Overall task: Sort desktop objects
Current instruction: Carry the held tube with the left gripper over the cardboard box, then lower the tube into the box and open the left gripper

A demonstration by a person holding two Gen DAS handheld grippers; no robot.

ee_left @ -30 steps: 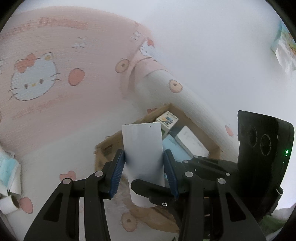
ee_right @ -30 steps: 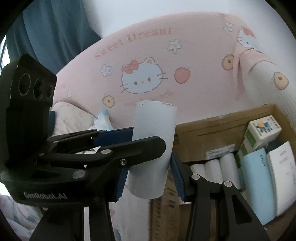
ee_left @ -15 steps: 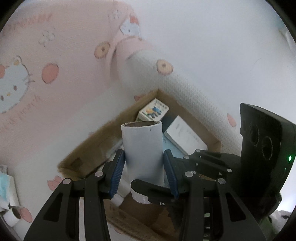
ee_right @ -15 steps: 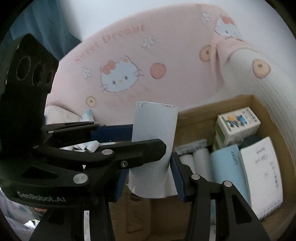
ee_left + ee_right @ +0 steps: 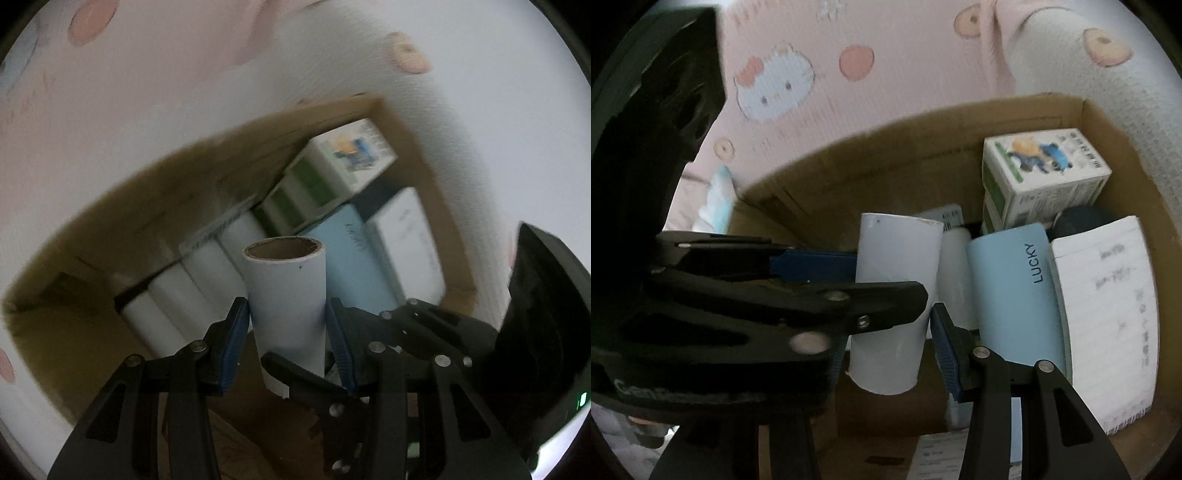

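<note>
From the left wrist, our left gripper (image 5: 286, 332) is clamped on a white roll (image 5: 286, 295), held upright above the cardboard box (image 5: 436, 192). We should lower it flat into the gap beside the rolls (image 5: 199, 291) already lying there.

From the right wrist, our right gripper (image 5: 886, 332) is clamped on the same roll (image 5: 894, 280); the blue notebook (image 5: 1012, 291) sits just beside, so we would do well to release both grips together.
</note>
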